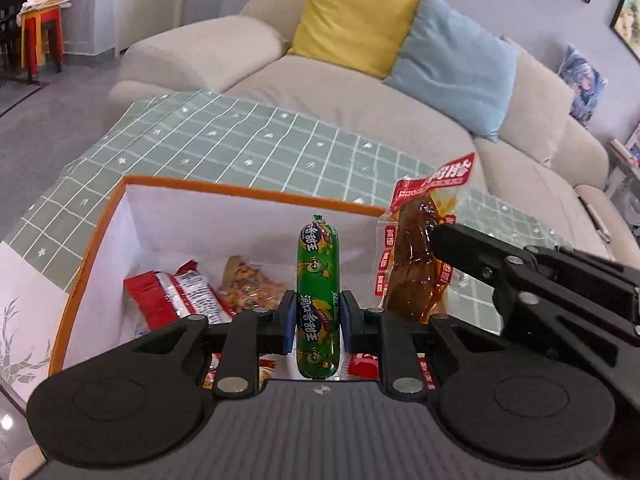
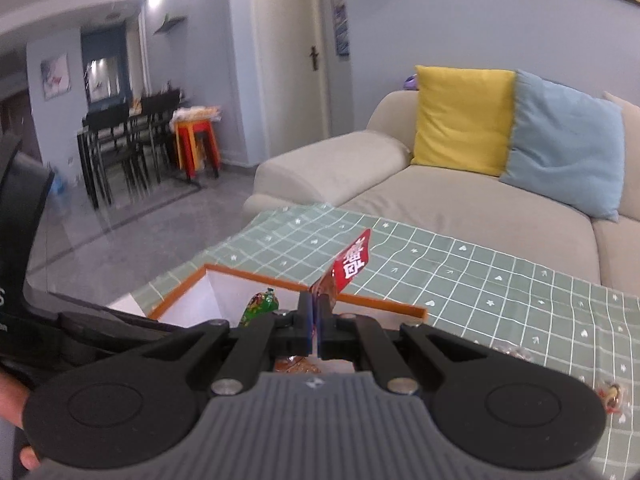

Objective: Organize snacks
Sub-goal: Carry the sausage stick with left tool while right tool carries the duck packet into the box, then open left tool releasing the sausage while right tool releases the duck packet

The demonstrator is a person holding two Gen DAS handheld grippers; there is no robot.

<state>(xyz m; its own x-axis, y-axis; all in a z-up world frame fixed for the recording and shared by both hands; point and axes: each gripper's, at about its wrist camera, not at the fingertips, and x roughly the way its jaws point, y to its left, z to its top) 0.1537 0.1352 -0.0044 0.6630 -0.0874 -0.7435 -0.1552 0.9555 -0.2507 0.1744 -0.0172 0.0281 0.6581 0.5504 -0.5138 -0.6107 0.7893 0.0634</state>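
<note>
a beige sofa (image 1: 360, 92) fills the far side of the room, with a yellow cushion (image 1: 352, 16) and a blue cushion (image 1: 456, 64) leaning on its back. nearer stands the table under a green checked cloth (image 1: 224, 140). on it sits a white box with an orange rim (image 1: 248, 194), and inside lie a red-and-white packet (image 1: 176, 296) and a clear bag of brownish snack (image 1: 248, 284). the left gripper (image 1: 317, 320) is clamped on a green sausage stick (image 1: 318, 276), held upright over the box. just to its right, the right gripper (image 2: 316, 320) is pinched tight on a clear pouch of brown meat with a red top (image 1: 420, 256), held above the box's right edge. two small wrapped snacks (image 2: 610, 394) lie on the cloth to the near right.
</note>
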